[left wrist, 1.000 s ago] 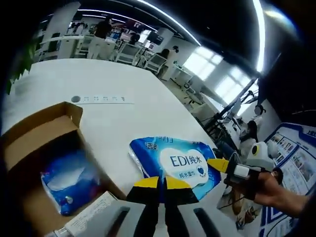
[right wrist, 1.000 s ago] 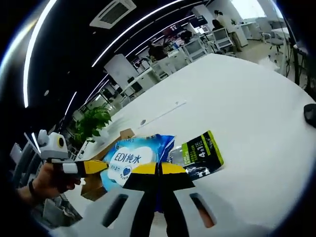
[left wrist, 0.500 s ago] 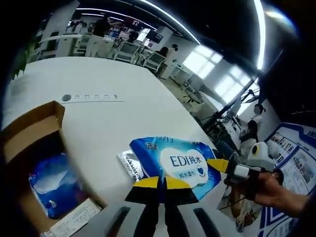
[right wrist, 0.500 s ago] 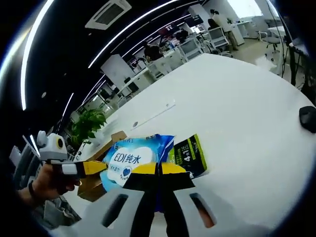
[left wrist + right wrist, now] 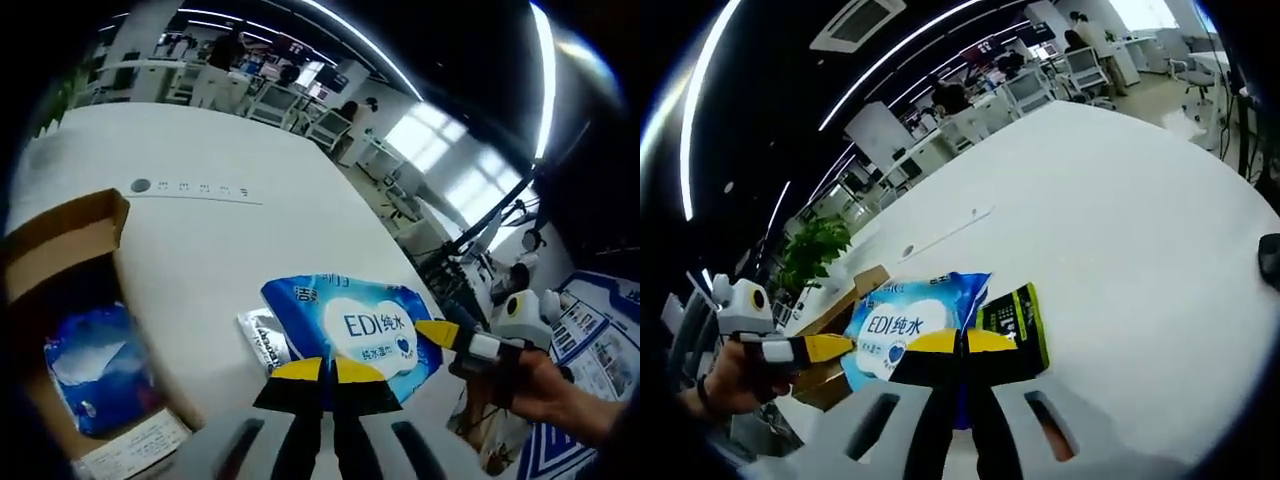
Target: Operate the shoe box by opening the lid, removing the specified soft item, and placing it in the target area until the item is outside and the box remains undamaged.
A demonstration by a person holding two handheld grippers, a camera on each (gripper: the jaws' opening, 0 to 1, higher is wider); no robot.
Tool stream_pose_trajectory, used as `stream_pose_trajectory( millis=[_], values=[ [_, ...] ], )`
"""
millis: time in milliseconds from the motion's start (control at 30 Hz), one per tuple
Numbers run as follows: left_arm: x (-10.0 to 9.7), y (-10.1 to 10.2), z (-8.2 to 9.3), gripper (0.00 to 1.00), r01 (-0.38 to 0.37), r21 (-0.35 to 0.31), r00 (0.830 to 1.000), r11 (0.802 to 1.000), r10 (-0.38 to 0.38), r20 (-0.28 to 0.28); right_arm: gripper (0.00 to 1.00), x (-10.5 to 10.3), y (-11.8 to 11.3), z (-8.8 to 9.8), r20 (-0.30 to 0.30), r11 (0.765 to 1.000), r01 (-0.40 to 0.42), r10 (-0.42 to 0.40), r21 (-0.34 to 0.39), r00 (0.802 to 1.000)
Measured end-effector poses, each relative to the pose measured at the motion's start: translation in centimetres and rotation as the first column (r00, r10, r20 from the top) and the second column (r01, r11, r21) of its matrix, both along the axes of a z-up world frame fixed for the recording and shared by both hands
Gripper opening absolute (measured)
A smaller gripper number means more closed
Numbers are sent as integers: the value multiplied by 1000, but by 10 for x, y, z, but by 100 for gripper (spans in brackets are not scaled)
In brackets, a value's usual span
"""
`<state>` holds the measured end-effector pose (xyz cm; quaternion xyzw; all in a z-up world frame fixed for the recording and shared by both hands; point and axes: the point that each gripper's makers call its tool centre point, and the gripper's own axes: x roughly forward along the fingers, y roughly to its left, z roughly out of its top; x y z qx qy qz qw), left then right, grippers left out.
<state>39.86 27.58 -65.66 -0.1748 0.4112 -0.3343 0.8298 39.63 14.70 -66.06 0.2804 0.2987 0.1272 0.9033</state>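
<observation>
Wipes packs: two; one blue pack (image 5: 352,325) is held between both grippers above the white table (image 5: 250,240), a second blue pack (image 5: 95,372) lies inside the shoe box (image 5: 60,250).
Shoe box: one, brown cardboard, open, partly cut off at the edge of the left gripper view.
Dark pouch (image 5: 1012,322): one, on the table, just behind the held pack.
Writing: "EDI" and Chinese characters on the held pack; "4" on the pouch, the rest too small to read.
Left gripper (image 5: 327,372): jaws pressed together, pinching the edge of the held pack.
Right gripper (image 5: 960,345): jaws together, pinching the other edge.
Hidden: the pouch is half covered by the pack.
</observation>
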Motion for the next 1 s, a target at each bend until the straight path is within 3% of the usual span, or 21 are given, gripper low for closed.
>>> stream_pose_trajectory(
  millis=[1000],
  values=[
    [9, -2, -51, 1, -79, 81, 995, 994, 84, -60, 0, 31, 2, -56, -88, 993, -119, 116, -29, 989]
  ],
)
